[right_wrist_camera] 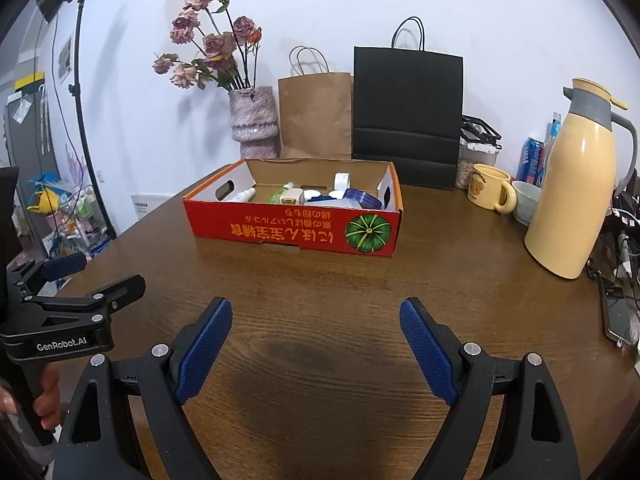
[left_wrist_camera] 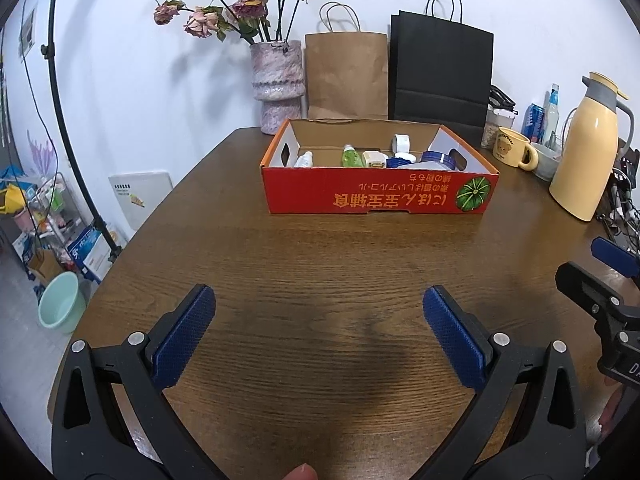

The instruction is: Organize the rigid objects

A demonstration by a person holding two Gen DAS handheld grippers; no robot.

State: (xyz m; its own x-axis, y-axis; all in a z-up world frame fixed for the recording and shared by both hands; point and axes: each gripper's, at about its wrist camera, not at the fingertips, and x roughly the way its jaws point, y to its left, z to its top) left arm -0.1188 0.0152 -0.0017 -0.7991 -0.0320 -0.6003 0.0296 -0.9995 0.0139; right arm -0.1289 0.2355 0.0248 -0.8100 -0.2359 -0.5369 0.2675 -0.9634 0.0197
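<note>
A red cardboard box (left_wrist_camera: 376, 196) (right_wrist_camera: 292, 230) with a pumpkin picture stands on the brown wooden table (left_wrist_camera: 320, 280) (right_wrist_camera: 320, 280), well ahead of both grippers. Inside lie small items: a green bottle (left_wrist_camera: 352, 156), a white bottle (left_wrist_camera: 305, 159) (right_wrist_camera: 245, 195), a cream square item (left_wrist_camera: 375, 160) (right_wrist_camera: 291, 197), a white tape roll (left_wrist_camera: 401, 143) (right_wrist_camera: 342, 180) and a blue-lidded jar (left_wrist_camera: 440, 159) (right_wrist_camera: 362, 199). My left gripper (left_wrist_camera: 319, 312) hangs open over bare table, nothing between its blue pads. My right gripper (right_wrist_camera: 316, 320) is open and empty too, beside the left one.
A vase of dried roses (left_wrist_camera: 276, 80) (right_wrist_camera: 254, 120), a brown paper bag (left_wrist_camera: 346, 76) and a black bag (left_wrist_camera: 442, 76) line the wall behind the box. On the right stand a cream thermos jug (left_wrist_camera: 586, 148) (right_wrist_camera: 576, 184), a yellow mug (left_wrist_camera: 514, 148) (right_wrist_camera: 492, 188), a bowl and cans.
</note>
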